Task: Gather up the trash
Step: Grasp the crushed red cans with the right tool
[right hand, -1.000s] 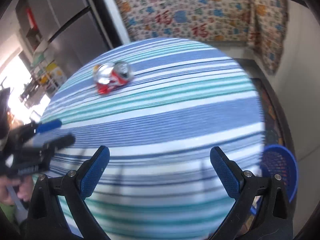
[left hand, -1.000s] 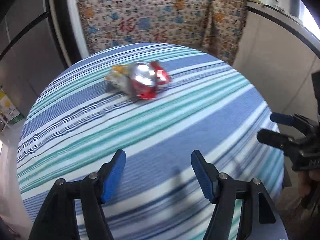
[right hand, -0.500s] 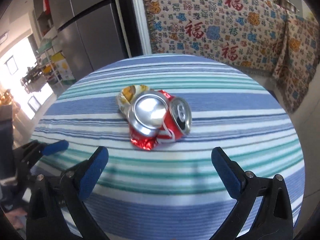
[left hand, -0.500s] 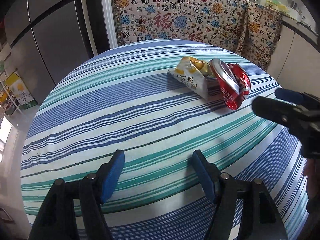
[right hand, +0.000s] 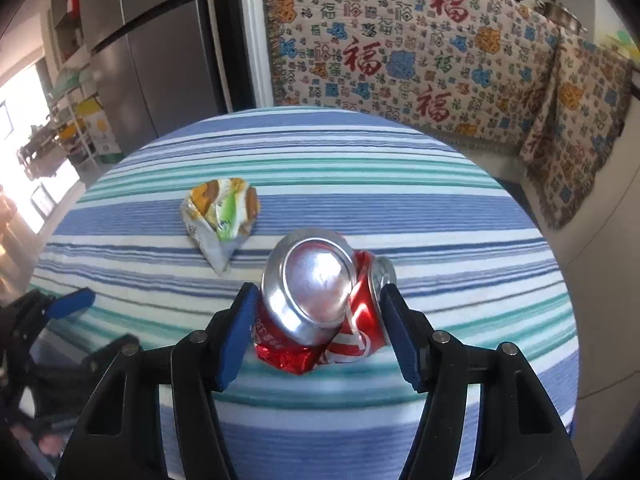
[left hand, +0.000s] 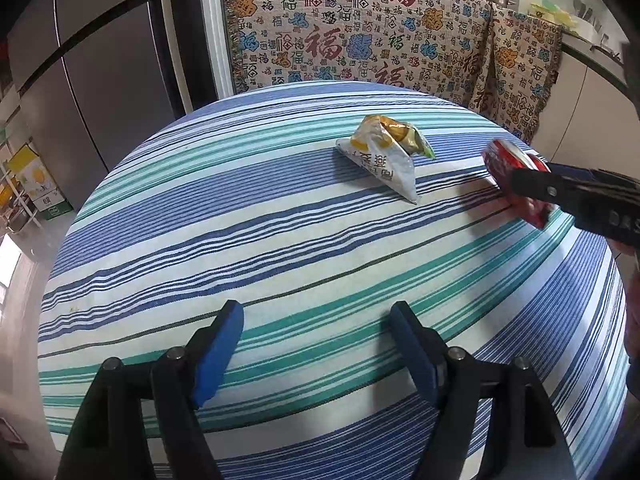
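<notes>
A crushed red soda can (right hand: 316, 288) lies on the round table with the blue, green and white striped cloth (right hand: 360, 184). My right gripper (right hand: 319, 300) is closing around the can, and both blue pads touch its sides. In the left wrist view the can (left hand: 506, 160) shows at the right behind a right gripper finger (left hand: 560, 190). A crumpled white, yellow and green snack wrapper (left hand: 384, 156) lies loose just left of the can, also in the right wrist view (right hand: 220, 212). My left gripper (left hand: 316, 316) hovers over the near part of the cloth, its jaws opening with nothing between them.
A patterned throw (left hand: 360, 40) covers furniture behind the table. A grey fridge (left hand: 100, 60) stands at the back left, with boxes (left hand: 36, 176) on the floor beside it. A person's hand (left hand: 632, 300) shows at the right edge.
The right gripper moved in over the can and closed from wide open onto its sides. The can has shifted away from the wrapper. The left gripper swung left early on, then held still.
</notes>
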`<state>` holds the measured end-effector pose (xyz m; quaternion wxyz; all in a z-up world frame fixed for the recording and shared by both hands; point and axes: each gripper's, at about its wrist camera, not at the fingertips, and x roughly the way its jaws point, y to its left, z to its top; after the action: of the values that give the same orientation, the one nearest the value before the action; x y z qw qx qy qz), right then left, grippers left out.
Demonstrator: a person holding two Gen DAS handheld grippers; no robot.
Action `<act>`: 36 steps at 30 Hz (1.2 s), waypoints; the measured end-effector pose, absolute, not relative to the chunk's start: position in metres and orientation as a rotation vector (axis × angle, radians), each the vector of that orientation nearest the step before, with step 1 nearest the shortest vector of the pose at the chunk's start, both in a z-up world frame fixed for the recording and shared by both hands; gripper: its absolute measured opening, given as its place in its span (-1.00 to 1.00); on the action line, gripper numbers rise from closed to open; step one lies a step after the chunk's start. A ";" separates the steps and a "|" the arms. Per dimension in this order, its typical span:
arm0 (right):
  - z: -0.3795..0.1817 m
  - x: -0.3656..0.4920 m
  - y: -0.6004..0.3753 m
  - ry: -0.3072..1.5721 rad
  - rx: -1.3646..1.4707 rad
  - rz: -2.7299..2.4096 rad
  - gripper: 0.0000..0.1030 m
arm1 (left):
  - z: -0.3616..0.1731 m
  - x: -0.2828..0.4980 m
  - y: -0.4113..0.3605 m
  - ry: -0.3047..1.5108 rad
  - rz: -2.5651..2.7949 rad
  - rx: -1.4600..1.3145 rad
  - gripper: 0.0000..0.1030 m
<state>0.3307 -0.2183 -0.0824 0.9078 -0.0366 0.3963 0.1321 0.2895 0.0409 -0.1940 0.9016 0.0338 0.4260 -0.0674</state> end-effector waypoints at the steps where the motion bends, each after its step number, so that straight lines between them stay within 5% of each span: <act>1: -0.081 0.320 -0.230 0.816 -0.075 0.272 0.25 | -0.193 0.291 0.038 0.879 -0.165 0.063 0.50; 15: -0.090 0.262 -0.297 0.756 -0.037 0.238 0.25 | -0.185 0.400 -0.025 0.866 -0.163 0.034 0.50; 16: -0.092 0.263 -0.298 0.754 -0.046 0.234 0.25 | -0.187 0.404 -0.026 0.857 -0.168 0.044 0.47; 17: -0.094 0.263 -0.299 0.755 -0.052 0.234 0.25 | -0.186 0.404 -0.027 0.848 -0.174 0.053 0.16; 25: -0.092 0.261 -0.294 0.760 -0.035 0.354 0.25 | -0.182 0.335 -0.028 0.867 -0.276 0.113 -0.09; 28: -0.095 0.256 -0.285 0.779 -0.061 0.384 0.26 | -0.182 0.290 -0.029 0.899 -0.301 0.119 -0.07; 32: -0.102 0.250 -0.278 0.773 -0.071 0.364 0.35 | -0.187 0.256 -0.024 0.908 -0.267 0.096 0.28; 33: -0.104 0.249 -0.278 0.777 -0.062 0.362 0.44 | -0.189 0.255 -0.022 0.907 -0.252 0.093 0.37; 35: -0.108 0.250 -0.281 0.792 -0.026 0.355 0.98 | -0.194 0.256 -0.021 0.908 -0.224 0.103 0.50; 36: -0.110 0.249 -0.281 0.798 -0.014 0.345 0.96 | -0.195 0.256 -0.022 0.894 -0.210 0.123 0.52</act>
<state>0.2489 -0.2814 -0.1099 0.9070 -0.0066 0.3865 0.1673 0.2556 -0.0221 -0.1950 0.8945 0.0595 0.4312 -0.1015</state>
